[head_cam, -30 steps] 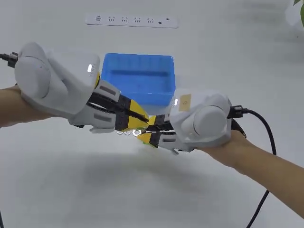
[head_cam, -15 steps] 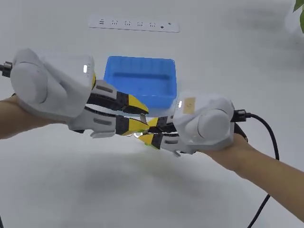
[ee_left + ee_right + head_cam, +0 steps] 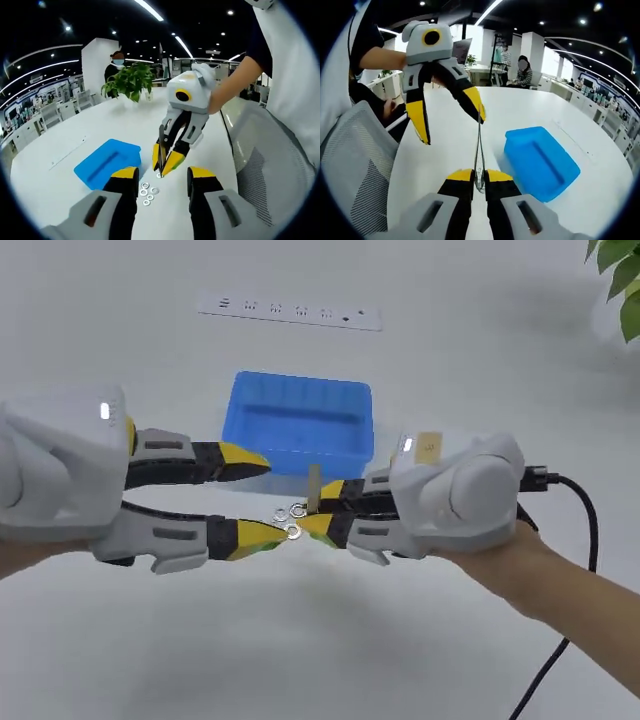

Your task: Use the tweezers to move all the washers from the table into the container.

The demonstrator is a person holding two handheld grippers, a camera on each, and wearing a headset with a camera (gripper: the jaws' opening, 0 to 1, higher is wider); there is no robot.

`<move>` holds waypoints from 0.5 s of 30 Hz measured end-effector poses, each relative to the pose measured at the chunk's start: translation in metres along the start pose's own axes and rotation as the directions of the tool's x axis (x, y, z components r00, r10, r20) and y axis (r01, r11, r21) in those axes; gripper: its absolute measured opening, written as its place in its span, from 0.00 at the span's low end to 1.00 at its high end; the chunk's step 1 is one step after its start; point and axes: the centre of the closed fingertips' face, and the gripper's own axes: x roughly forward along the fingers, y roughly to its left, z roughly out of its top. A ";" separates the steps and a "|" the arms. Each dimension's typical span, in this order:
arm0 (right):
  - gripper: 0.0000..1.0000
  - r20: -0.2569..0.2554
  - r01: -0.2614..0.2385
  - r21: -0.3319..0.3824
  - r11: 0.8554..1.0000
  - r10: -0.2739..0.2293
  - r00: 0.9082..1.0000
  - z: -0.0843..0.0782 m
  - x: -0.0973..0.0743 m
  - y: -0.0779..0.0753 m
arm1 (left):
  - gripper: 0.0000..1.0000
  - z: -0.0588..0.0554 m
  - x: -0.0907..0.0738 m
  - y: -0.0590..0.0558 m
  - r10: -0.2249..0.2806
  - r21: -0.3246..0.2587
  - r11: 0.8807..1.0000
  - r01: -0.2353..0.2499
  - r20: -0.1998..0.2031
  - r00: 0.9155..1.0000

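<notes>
We hold the tweezers (image 3: 479,145) clamped in the right gripper (image 3: 479,176). Their long axis runs straight out from its jaws, with the tips aimed down at the white table (image 3: 95,125). The washers (image 3: 147,192) lie clustered just beside those tips, near the blue container (image 3: 300,415). The left gripper (image 3: 272,500) gapes wide opposite. We cannot tell whether the tips touch a washer.

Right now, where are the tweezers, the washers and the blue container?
tweezers (image 3: 313,485), head view, its upright upper end.
washers (image 3: 143,192), left gripper view, one ring of the cluster.
blue container (image 3: 300,418), head view, its bare floor.
</notes>
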 end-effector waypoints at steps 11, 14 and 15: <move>0.09 0.069 -0.005 -0.053 0.999 0.009 0.998 0.049 -0.017 -0.029 | 0.62 -0.015 -0.024 0.004 0.081 -0.065 0.995 -0.082 -0.019 0.997; 0.09 0.085 -0.015 -0.068 0.998 0.021 0.996 0.058 -0.017 -0.037 | 0.63 -0.020 -0.028 0.003 0.081 -0.090 0.992 -0.083 -0.030 0.996; 0.09 0.085 -0.017 -0.076 0.997 0.024 0.996 0.059 -0.016 -0.039 | 0.63 -0.020 -0.030 0.003 0.082 -0.088 0.993 -0.084 -0.025 0.996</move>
